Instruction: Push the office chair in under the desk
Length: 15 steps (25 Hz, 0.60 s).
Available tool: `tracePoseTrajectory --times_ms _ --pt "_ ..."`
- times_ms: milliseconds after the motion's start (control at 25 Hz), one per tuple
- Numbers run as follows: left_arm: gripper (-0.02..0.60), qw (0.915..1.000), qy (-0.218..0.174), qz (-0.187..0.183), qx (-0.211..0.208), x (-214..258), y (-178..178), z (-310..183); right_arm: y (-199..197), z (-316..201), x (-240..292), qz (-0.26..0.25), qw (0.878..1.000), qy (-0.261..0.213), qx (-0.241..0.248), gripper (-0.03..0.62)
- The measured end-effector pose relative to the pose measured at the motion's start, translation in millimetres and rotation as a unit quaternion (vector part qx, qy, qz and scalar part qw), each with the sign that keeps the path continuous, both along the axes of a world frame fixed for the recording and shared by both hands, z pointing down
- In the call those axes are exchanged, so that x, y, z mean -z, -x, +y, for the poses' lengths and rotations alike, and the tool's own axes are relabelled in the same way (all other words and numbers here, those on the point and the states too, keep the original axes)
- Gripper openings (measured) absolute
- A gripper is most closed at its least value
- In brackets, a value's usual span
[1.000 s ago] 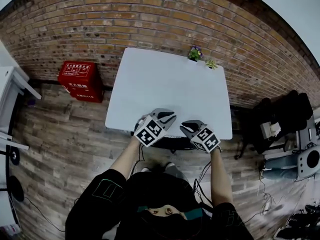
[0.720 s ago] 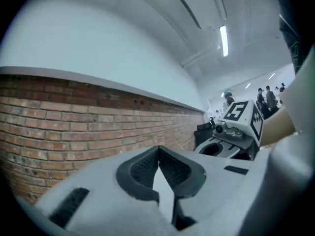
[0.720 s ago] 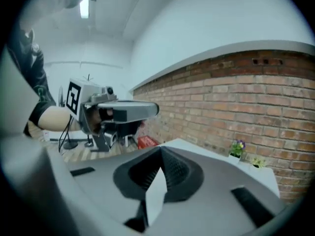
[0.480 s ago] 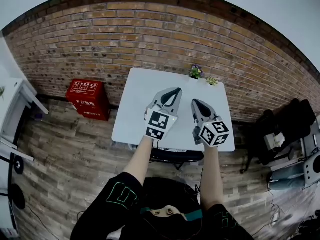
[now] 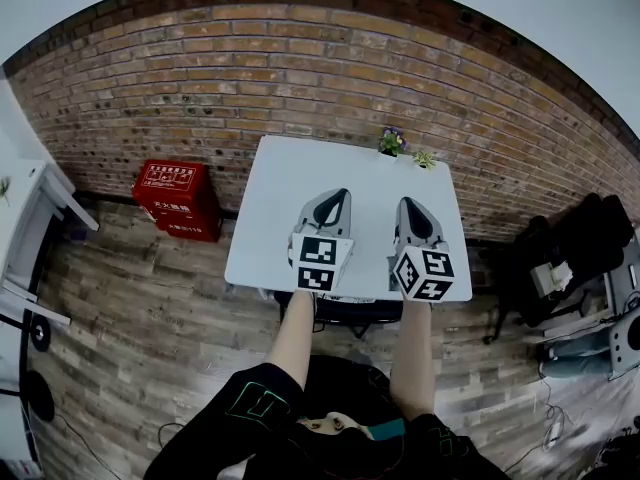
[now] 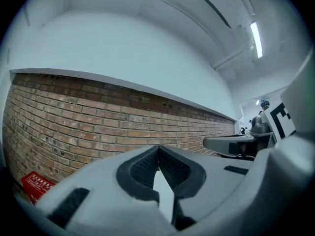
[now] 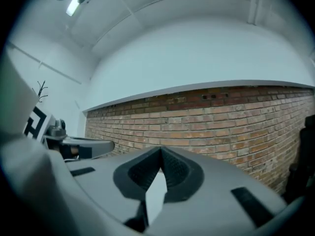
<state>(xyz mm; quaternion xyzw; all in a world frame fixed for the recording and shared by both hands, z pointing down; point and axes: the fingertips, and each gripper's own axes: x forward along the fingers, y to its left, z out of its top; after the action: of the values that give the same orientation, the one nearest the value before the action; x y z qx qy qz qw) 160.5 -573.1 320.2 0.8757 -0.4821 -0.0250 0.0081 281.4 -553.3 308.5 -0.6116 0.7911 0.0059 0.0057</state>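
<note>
The white desk stands against the brick wall. Only a strip of the black office chair shows, below the desk's near edge between the person's forearms. Both grippers hover side by side over the desk, pointing level toward the wall. My left gripper is shut and empty, its tips meeting. The right gripper is likewise shut on nothing. Each gripper view shows the other gripper at its side, the right one and the left one.
Two small potted plants sit at the desk's far edge. A red box stands on the floor to the left, a white shelf unit further left. Black equipment and bags crowd the right side. The floor is wood plank.
Both grippers have risen from the chair at the desk's near edge to above the desktop and turned from pointing down to level. More of the wall is in view.
</note>
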Motion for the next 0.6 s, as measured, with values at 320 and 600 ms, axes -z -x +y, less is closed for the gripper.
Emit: tracePoseTrajectory --times_ms 320,600 --pt "0.008 1.0 0.0 -0.007 -0.003 -7.7 -0.5 3.1 -5.9 4.6 -8.0 0.006 1.0 0.007 0.0 0.005" --pt "0.008 0.9997 0.013 0.009 -0.016 -16.0 0.9 0.9 0.4 2.7 -6.9 0.013 1.0 0.003 0.005 0.005"
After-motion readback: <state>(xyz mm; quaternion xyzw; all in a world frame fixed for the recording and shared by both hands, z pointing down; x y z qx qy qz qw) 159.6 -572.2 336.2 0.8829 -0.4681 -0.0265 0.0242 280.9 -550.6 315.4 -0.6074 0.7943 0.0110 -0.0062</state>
